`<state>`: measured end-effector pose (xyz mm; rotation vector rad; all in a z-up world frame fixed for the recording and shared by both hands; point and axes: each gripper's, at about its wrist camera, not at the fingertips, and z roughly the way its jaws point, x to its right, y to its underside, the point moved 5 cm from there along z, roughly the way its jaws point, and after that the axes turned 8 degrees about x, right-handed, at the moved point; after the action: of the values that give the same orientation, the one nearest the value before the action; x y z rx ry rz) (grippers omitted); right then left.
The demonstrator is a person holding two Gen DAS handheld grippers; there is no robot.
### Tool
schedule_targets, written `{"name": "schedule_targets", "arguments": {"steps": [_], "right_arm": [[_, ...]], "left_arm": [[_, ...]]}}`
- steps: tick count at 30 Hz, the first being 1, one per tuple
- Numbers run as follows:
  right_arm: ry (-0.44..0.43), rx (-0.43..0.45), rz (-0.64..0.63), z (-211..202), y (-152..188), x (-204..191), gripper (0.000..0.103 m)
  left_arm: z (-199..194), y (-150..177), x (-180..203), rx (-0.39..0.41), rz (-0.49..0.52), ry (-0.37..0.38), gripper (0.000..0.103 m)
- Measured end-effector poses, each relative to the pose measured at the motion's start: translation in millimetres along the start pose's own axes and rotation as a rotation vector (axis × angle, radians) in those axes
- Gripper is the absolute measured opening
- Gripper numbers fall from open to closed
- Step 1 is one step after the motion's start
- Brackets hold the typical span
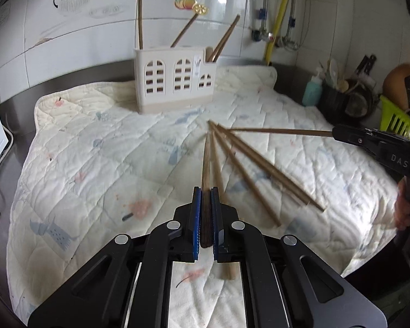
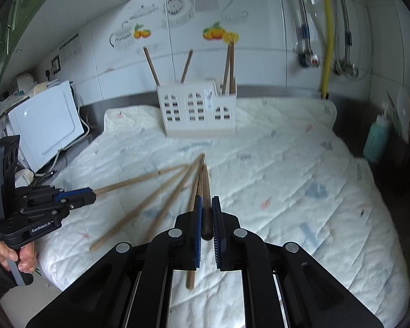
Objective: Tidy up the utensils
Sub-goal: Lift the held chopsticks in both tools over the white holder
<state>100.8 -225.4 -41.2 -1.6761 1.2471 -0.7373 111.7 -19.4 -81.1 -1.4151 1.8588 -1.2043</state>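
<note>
A white utensil holder [image 1: 175, 82] with arched windows stands at the back of the quilted cloth, with several brown chopsticks upright in it; it also shows in the right wrist view [image 2: 199, 112]. My left gripper [image 1: 205, 191] is shut on a brown chopstick [image 1: 205, 164] pointing forward. My right gripper [image 2: 206, 199] is shut on another chopstick [image 2: 204, 183]; that chopstick also shows in the left wrist view [image 1: 281, 130], held at the right. Three loose chopsticks [image 1: 248, 175] lie fanned on the cloth between the grippers.
The white quilted cloth [image 1: 109, 150] covers the steel counter. A white appliance [image 2: 46, 125] stands at the left. A teal bottle [image 1: 313, 90], a dark pot of utensils [image 1: 341, 95] and a green rack [image 1: 396, 117] stand at the right. Tiled wall and a yellow pipe [image 2: 326, 32] behind.
</note>
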Motion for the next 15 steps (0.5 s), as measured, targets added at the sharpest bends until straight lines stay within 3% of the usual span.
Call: {"name": "schedule_targets", "arguments": {"steps": [7, 15], "right_arm": [[-0.033, 0.066, -0.044, 0, -54, 0, 0.006], [-0.06, 0.079, -0.094, 3, -86, -4, 0.006]], "left_arm": [[-3, -20, 1, 0.027, 0.007, -0.003, 0.005], [-9, -40, -15, 0.072, -0.022, -0.014, 0.005]]}}
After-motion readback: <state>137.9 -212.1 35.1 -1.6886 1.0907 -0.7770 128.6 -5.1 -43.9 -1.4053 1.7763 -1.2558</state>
